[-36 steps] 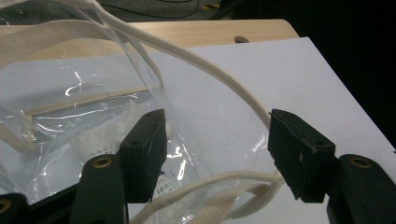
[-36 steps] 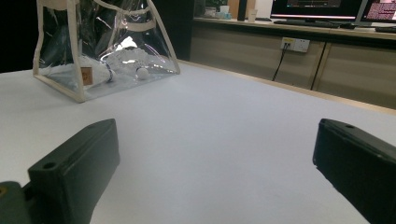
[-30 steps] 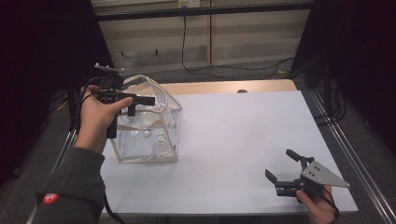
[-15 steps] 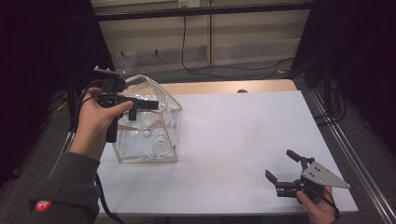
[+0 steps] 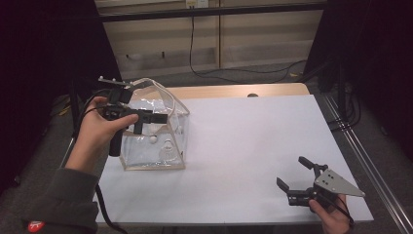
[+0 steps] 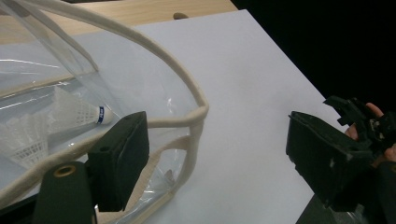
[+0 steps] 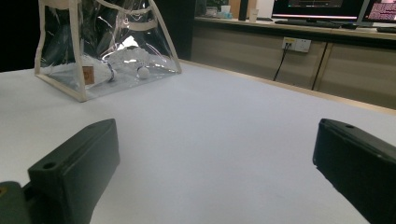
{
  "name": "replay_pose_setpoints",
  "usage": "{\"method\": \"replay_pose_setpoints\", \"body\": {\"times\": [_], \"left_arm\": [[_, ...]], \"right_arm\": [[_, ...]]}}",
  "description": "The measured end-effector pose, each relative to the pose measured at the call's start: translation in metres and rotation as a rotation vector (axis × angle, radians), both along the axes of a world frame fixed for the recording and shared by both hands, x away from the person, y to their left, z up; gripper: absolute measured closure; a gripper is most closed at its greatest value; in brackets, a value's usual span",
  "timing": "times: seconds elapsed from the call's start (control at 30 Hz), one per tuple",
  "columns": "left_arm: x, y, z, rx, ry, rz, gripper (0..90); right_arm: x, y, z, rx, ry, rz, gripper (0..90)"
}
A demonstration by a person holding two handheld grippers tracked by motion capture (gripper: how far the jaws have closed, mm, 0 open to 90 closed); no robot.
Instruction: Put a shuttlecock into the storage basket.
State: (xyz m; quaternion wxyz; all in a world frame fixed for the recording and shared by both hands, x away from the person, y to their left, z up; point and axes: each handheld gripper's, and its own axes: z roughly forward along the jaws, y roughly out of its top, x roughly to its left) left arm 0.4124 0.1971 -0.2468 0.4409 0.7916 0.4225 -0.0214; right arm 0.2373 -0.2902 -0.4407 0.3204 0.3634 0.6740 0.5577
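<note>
A clear plastic bag (image 5: 160, 141) with cream trim stands open at the table's left, with white shuttlecocks (image 6: 77, 112) lying in it. A hand holds my left gripper (image 5: 153, 118) over the bag's top, open. In the left gripper view the bag's cream rim (image 6: 194, 114) runs between the two wide-apart jaws of that gripper (image 6: 215, 140), and nothing is clamped. My right gripper (image 5: 291, 171) rests low near the table's front right corner, open and empty. From the right gripper view, the bag (image 7: 107, 46) stands far off to the left beyond the open gripper (image 7: 215, 154).
A white sheet (image 5: 253, 146) covers the table, with a strip of wood (image 5: 234, 91) at the far edge. A cable (image 5: 204, 68) hangs by the cabinets behind. Dark metal rails (image 5: 360, 156) run along the right side.
My left gripper has come down a little and toward the person, closer onto the bag's rim. The right gripper has stayed put.
</note>
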Motion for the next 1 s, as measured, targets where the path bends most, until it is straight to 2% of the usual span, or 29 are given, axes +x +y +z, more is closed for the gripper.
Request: {"method": "replay_pose_setpoints", "body": {"times": [0.23, 0.8, 1.0], "left_arm": [[-0.006, 0.001, -0.004, 0.009, -0.006, -0.023, 19.1], [-0.019, -0.004, -0.016, -0.010, -0.023, -0.110, 13.8], [-0.022, -0.005, -0.022, -0.012, -0.031, -0.117, 13.2]], "right_arm": [[0.000, 0.000, 0.000, 0.002, 0.001, -0.001, 0.5], [0.000, 0.000, 0.000, 0.001, 0.000, 0.000, 0.5], [0.000, 0.001, 0.001, 0.006, 0.001, 0.000, 0.5]]}}
